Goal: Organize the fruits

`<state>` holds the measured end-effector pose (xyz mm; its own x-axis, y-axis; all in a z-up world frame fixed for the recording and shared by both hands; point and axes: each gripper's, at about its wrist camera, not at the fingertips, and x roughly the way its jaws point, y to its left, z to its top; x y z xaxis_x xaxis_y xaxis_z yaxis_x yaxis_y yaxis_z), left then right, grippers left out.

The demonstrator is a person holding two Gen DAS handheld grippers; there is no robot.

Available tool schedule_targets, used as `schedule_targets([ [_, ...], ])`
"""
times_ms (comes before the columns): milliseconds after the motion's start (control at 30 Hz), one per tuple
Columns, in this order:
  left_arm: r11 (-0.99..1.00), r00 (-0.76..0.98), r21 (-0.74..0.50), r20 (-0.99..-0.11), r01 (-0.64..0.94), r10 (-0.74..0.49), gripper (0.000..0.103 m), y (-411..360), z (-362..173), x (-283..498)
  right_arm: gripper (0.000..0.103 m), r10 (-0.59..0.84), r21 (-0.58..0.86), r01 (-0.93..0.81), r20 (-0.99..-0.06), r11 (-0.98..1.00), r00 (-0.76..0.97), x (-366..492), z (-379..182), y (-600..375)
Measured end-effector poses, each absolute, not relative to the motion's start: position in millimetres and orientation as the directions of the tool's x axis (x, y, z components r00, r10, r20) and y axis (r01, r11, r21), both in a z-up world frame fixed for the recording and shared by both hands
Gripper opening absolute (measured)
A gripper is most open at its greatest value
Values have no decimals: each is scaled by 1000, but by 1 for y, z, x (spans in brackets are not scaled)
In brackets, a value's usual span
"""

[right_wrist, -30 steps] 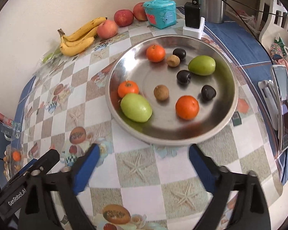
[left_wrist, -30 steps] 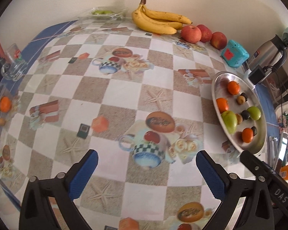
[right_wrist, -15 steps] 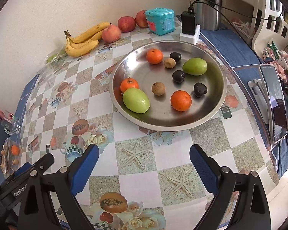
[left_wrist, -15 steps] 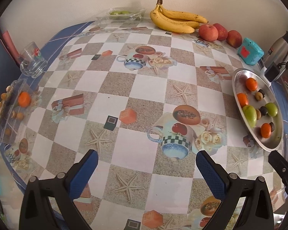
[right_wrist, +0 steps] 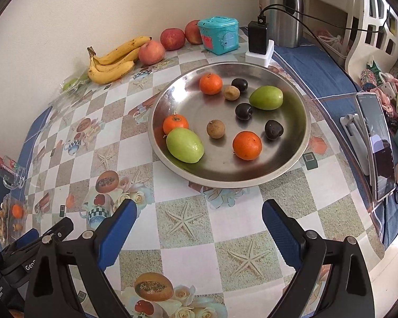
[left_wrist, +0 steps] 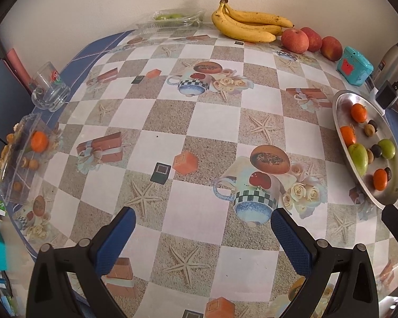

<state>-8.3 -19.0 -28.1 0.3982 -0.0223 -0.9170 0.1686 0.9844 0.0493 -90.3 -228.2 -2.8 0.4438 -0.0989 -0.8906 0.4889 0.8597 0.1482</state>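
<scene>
A steel plate holds three oranges, two green fruits, three dark plums and two small brown fruits. My right gripper hangs open and empty just in front of it. The same plate sits at the right edge of the left wrist view. My left gripper is open and empty over the patterned tablecloth. A clear plastic box with an orange and small brown fruits lies at the left table edge. Bananas and three apples rest by the wall.
A glass mug stands at the left edge, a clear tray of green fruit by the wall. A teal box, a charger and a steel kettle stand behind the plate. A phone on a stand is to the right.
Both grippers have pulled back and risen from the table, so more of the tablecloth and plate shows. Their jaws stay open and empty; no fruit has moved.
</scene>
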Motion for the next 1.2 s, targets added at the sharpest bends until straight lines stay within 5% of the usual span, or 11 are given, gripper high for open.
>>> schedule_targets([
  [1200, 982, 395, 40, -918, 183, -36, 103, -21, -31, -4, 96, -122, 121, 488, -891, 864, 438, -84, -8, -226],
])
